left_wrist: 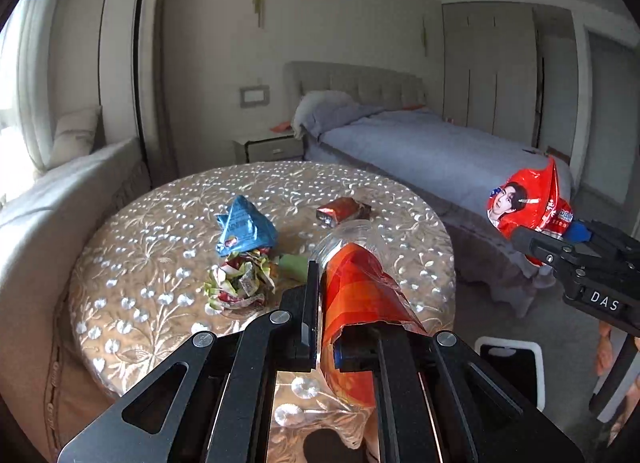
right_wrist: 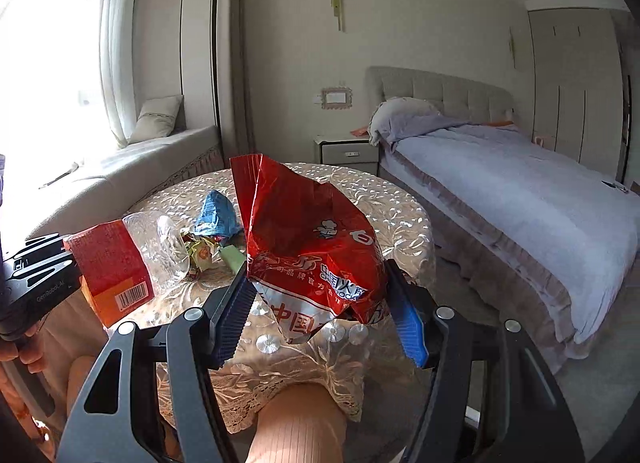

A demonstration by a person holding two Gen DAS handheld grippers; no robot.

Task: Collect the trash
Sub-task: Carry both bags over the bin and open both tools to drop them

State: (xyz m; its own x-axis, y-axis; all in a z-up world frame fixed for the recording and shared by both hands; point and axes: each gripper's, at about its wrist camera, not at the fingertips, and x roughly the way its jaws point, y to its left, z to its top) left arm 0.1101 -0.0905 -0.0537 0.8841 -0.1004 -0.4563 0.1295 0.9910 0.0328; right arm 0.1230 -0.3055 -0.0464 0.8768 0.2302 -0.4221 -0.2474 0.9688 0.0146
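the left tool (left_wrist: pixel 344 303) hides the lower half of the plastic bottle (left_wrist: pixel 352 263) behind its own black linkage, and its right finger is wrapped out of sight by the crumpled orange label. the bottle's clear neck end shows past the fingertips; whether it has a cap is hard to make out. in the right wrist view the same bottle (right_wrist: pixel 132 259) sticks out sideways from the left tool at the picture's left edge, barcode facing the camera.

the left tool is clamped on the bottle, fingers narrow and pressed against its sides, holding it above the round table (left_wrist: pixel 132 263).

the right tool (right_wrist: pixel 320 311) is closed onto the red snack bag (right_wrist: pixel 308 247), its blue ribbed pads (right_wrist: pixel 410 327) pinching the crumpled lower part while the torn top stands up and blocks much of the table behind. from the left wrist view the bag (left_wrist: pixel 528 203) hangs off the table's right side, in front of the bed (left_wrist: pixel 420 147).

on the table lie a blue wrapper (left_wrist: pixel 246 229), a crumpled multicoloured wrapper (left_wrist: pixel 240 281) touching it, a green scrap (left_wrist: pixel 292 265) just beside, and a small brown packet (left_wrist: pixel 342 211) further back.
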